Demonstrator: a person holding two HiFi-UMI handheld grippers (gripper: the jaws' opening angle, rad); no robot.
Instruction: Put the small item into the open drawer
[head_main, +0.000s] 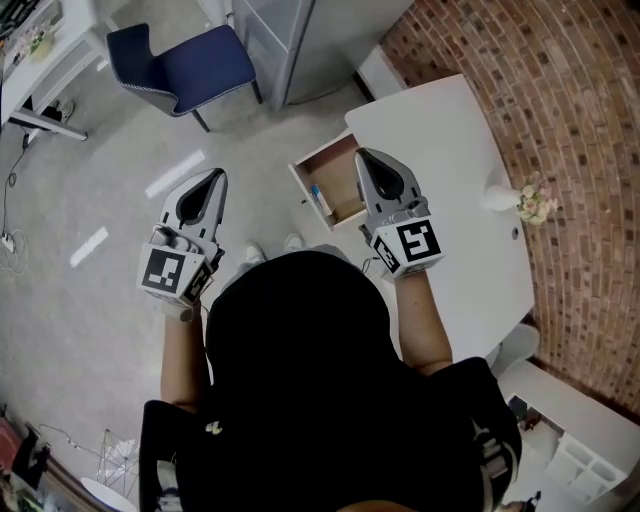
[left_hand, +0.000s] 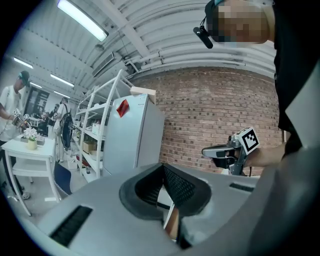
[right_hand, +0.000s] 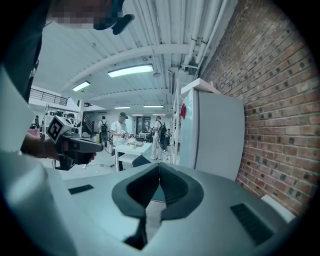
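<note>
In the head view a wooden drawer (head_main: 345, 205) stands pulled out from the white table (head_main: 450, 160), and a small blue-and-white item (head_main: 318, 197) lies inside it near its left wall. My right gripper (head_main: 361, 154) hovers over the drawer's right side, jaws together, nothing between them. My left gripper (head_main: 217, 176) is held over the floor to the left of the drawer, also shut and empty. Both gripper views look out level across the room. In each the dark pads meet at the tips: left gripper (left_hand: 162, 168), right gripper (right_hand: 159, 165). Neither gripper view shows the drawer.
A vase of flowers (head_main: 528, 200) stands on the table's right edge beside the brick wall (head_main: 560, 90). A blue chair (head_main: 185, 58) and a grey fridge (head_main: 300, 40) stand beyond the drawer. People work at a white table (right_hand: 127, 147) far off in the room.
</note>
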